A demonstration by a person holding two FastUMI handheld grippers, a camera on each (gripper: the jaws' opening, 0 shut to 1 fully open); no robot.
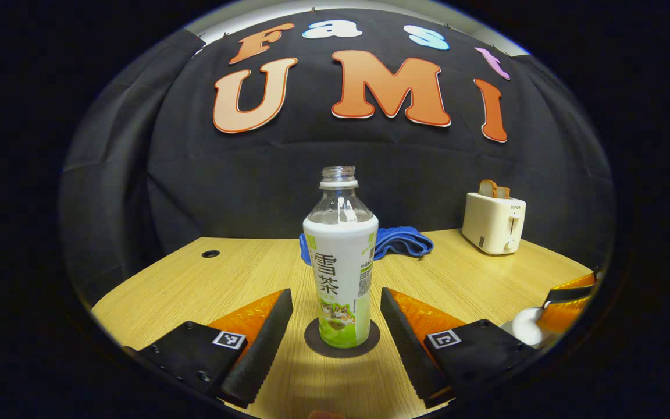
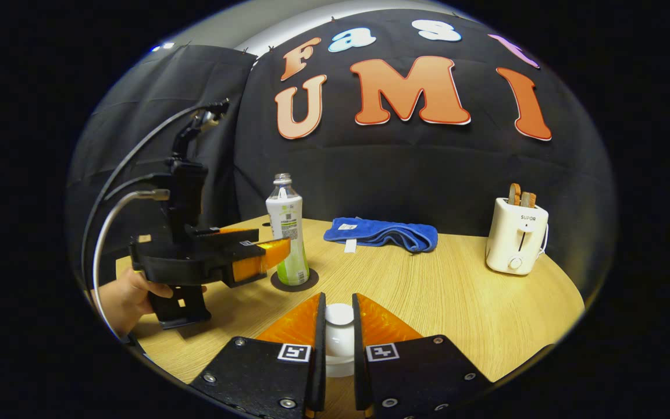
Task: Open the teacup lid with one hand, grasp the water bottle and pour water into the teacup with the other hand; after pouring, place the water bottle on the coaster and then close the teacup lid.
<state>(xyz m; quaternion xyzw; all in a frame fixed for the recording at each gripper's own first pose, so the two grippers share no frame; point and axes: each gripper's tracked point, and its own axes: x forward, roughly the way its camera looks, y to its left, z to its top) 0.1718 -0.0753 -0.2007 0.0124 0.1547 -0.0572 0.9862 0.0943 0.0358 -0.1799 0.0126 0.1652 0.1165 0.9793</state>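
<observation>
Wooden desk: bottle sat on coaster, left tool open around it. Right tool gripped teacup lid; lower straight, release late.

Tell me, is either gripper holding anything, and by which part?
The right gripper clamps the white teacup lid by its knob. The left gripper is open around the clear plastic water bottle, untouching.
</observation>
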